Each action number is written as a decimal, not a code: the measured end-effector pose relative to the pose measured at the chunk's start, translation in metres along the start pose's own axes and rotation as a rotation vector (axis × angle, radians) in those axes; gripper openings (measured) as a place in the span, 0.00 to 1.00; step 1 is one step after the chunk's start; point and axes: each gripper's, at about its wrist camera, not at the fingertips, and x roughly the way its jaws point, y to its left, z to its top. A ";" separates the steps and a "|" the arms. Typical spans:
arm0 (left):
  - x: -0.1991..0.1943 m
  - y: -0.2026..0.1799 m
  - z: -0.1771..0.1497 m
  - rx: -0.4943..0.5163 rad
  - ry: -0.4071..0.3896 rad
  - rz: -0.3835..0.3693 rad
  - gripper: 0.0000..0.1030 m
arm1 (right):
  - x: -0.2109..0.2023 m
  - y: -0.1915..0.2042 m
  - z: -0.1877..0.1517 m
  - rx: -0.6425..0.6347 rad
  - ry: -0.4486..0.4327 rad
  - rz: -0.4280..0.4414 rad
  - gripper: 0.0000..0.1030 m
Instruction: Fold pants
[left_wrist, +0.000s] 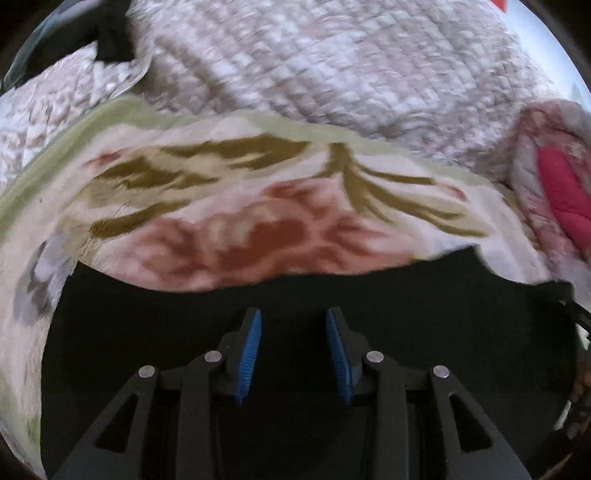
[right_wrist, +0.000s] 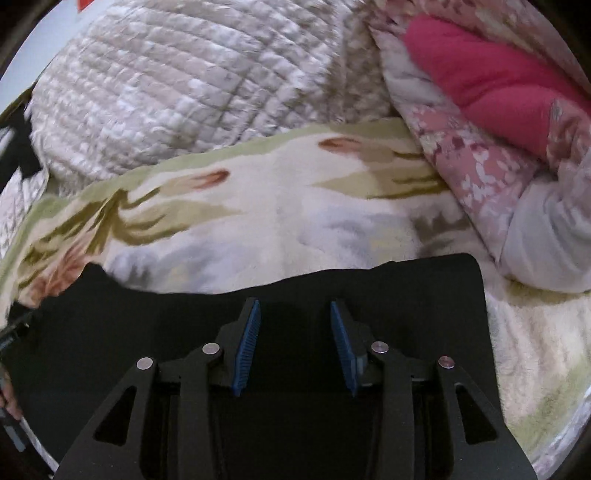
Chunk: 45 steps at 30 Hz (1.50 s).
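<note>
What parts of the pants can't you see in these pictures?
- Left wrist view: the black pants run under the left gripper, so their near part is hidden.
- Right wrist view: the pants pass beneath the right gripper.
- Both views: the cloth is too dark to show folds or seams.
- Motion blur smears the floral blanket.

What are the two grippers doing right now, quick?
Left gripper: open, holding nothing, above the black pants.
Right gripper: open, holding nothing, also above the pants.
</note>
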 end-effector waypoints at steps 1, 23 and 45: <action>0.001 0.005 0.002 -0.019 -0.011 -0.005 0.45 | -0.001 0.003 0.001 -0.018 -0.007 -0.016 0.38; -0.060 -0.001 -0.047 0.055 -0.095 0.075 0.45 | -0.045 0.065 -0.069 -0.185 -0.049 0.094 0.39; -0.073 -0.022 -0.079 0.111 -0.092 0.047 0.45 | -0.063 0.127 -0.104 -0.322 -0.040 0.219 0.46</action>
